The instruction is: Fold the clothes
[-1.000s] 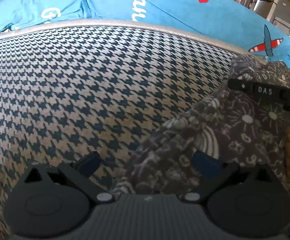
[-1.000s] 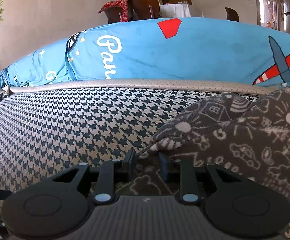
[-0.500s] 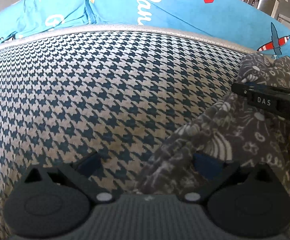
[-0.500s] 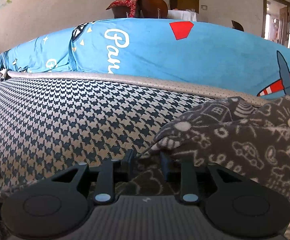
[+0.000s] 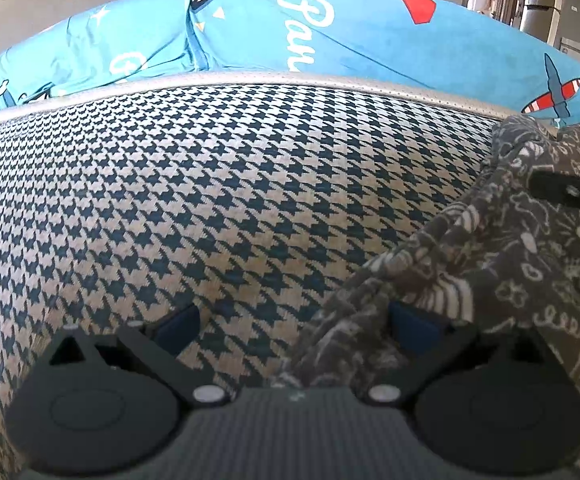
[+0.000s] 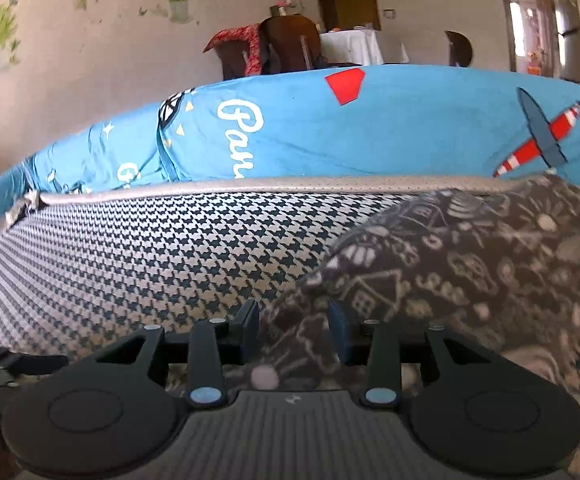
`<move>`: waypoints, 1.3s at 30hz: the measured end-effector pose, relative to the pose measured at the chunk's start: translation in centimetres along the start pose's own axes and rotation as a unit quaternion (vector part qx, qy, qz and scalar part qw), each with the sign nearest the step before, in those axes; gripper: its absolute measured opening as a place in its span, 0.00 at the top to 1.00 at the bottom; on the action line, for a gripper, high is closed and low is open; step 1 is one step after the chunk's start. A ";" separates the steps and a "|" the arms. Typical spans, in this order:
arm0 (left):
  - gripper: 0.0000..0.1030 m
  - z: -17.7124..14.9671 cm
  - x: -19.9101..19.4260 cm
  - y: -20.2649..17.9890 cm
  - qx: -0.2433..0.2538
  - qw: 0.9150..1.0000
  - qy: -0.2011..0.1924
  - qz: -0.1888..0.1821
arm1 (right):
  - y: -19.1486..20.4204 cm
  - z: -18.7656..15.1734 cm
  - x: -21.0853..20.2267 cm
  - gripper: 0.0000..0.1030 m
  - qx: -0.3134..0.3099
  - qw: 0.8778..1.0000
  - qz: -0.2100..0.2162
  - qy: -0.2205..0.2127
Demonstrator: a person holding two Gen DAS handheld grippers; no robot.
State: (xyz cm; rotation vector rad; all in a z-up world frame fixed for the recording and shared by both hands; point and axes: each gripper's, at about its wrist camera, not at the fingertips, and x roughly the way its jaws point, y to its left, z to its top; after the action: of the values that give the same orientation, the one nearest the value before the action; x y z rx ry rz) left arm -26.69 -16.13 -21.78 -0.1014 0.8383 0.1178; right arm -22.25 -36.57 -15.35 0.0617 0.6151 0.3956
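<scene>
A dark grey garment (image 5: 501, 264) printed with white doodles lies bunched on the right side of a houndstooth cushion (image 5: 194, 200). My left gripper (image 5: 295, 324) is open wide and low over the cushion. The garment's left edge lies just inside its right fingertip (image 5: 413, 326). The right gripper's black body (image 5: 565, 192) shows over the cloth at the right edge. In the right wrist view, the right gripper (image 6: 293, 322) stands partly open, with a fold of the garment (image 6: 469, 264) running between its fingers.
The houndstooth cushion (image 6: 150, 248) stretches left with bare room. A silver piped edge (image 5: 290, 80) bounds it at the back, and a blue printed cover (image 6: 369, 132) rises behind. Chairs and a white-clothed table (image 6: 353, 46) stand far off.
The right gripper's fingers have spread a little wider around the cloth. Both cameras have tipped upward, showing more of the blue cover and room. The left gripper stayed open.
</scene>
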 end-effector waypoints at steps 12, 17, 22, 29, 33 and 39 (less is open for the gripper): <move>0.00 -2.2 -4.2 1.3 -0.017 0.999 -0.032 -0.011 | 3.0 -4.3 -1.4 0.62 -0.025 0.999 -0.007 0.040; 0.00 -3.7 -5.0 2.4 -0.022 0.999 -0.021 -0.010 | 2.9 -5.1 -0.2 0.60 -0.024 0.998 -0.017 0.049; 0.00 -4.2 -4.5 2.4 -0.020 1.000 -0.016 -0.008 | 2.4 -5.0 0.2 0.59 -0.011 0.999 -0.008 0.049; 0.00 -4.3 -3.6 1.4 -0.008 1.000 -0.023 0.005 | 2.6 -5.2 0.3 0.58 -0.016 0.999 -0.009 0.045; 0.00 -4.3 -3.0 1.4 -0.002 1.000 -0.029 0.004 | 2.7 -5.3 0.5 0.57 -0.019 0.999 -0.011 0.042; 0.00 -3.9 -2.6 1.6 0.001 1.000 -0.031 0.002 | 2.6 -5.1 0.0 0.57 -0.013 0.999 -0.010 0.037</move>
State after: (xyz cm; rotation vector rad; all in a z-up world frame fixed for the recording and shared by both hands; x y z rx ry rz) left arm -31.53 -15.28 -22.52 -0.0947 0.7759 0.1231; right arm -26.07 -34.50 -19.09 0.0157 0.6820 0.3872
